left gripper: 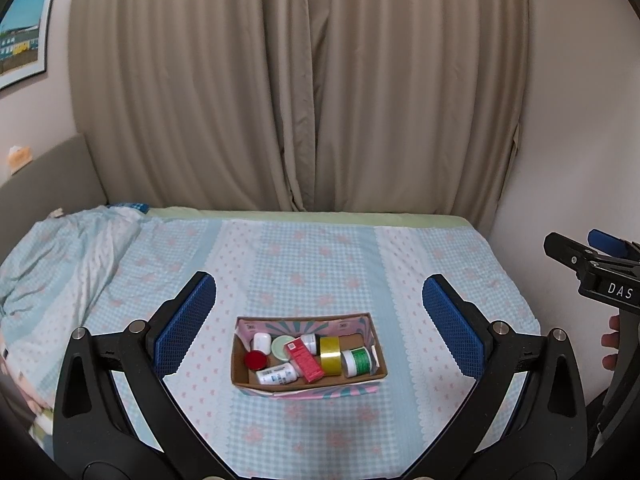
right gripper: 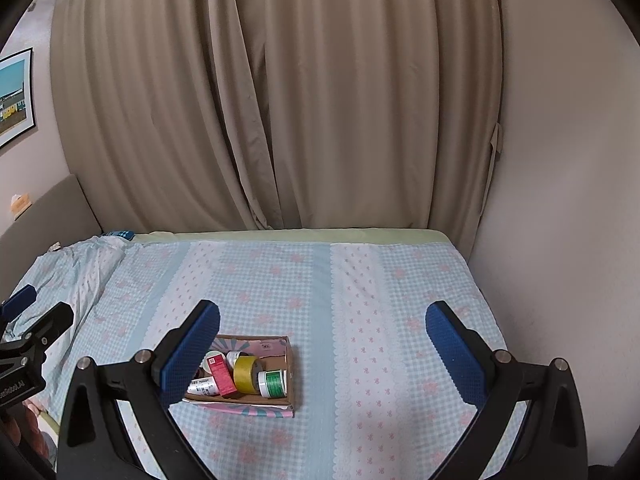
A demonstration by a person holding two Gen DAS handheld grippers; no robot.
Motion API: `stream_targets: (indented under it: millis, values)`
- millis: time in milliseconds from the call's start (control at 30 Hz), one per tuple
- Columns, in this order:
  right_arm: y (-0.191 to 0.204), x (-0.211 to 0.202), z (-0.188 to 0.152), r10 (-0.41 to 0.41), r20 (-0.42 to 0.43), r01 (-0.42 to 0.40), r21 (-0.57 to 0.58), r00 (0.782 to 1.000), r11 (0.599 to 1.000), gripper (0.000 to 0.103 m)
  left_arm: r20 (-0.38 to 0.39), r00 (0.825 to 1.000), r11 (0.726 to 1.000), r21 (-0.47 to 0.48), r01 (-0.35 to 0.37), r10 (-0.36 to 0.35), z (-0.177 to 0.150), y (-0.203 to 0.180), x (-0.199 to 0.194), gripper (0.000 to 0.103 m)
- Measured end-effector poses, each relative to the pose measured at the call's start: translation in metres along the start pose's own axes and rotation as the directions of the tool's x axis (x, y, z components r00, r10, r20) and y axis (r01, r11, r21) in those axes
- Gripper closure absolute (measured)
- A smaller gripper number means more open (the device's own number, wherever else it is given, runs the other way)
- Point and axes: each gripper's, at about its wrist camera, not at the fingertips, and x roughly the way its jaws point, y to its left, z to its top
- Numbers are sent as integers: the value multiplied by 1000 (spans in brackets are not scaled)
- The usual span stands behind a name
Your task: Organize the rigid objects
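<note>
A shallow cardboard box (left gripper: pixel 372 334) (right gripper: pixel 291 364) sits on the bed, holding several small items: a red carton (left gripper: pixel 304 360) (right gripper: pixel 221 374), a yellow tape roll (left gripper: pixel 331 354) (right gripper: pixel 246 374), a green-labelled jar (left gripper: pixel 357 361) (right gripper: pixel 273 384), a white bottle (left gripper: pixel 278 374) (right gripper: pixel 204 387), a red lid (left gripper: pixel 256 360), a white case (left gripper: pixel 261 341) and a pale green lid (left gripper: pixel 282 347). My left gripper (left gripper: pixel 319 296) hangs open above the box with nothing between its fingers. My right gripper (right gripper: pixel 322 320) is open too, to the right of the box; its left finger hides the box's left part.
The bed carries a blue checked sheet (left gripper: pixel 300 248) (right gripper: pixel 400 300), with a rumpled quilt (left gripper: pixel 60 256) at the left. Beige curtains (left gripper: pixel 300 80) hang behind, and a wall (right gripper: pixel 560 200) runs along the right. A grey headboard (left gripper: pixel 48 176) stands at the left. A person's fingers (left gripper: pixel 612 344) show at the right edge.
</note>
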Motion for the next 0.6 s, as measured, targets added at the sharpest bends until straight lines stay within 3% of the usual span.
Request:
stream_targets:
  millis: [600]
  values:
    - [0, 1, 0, -4, 1, 4, 4, 1000, 1000, 0, 1, 1000, 1000, -10, 17, -17, -3, 2, 1, 0]
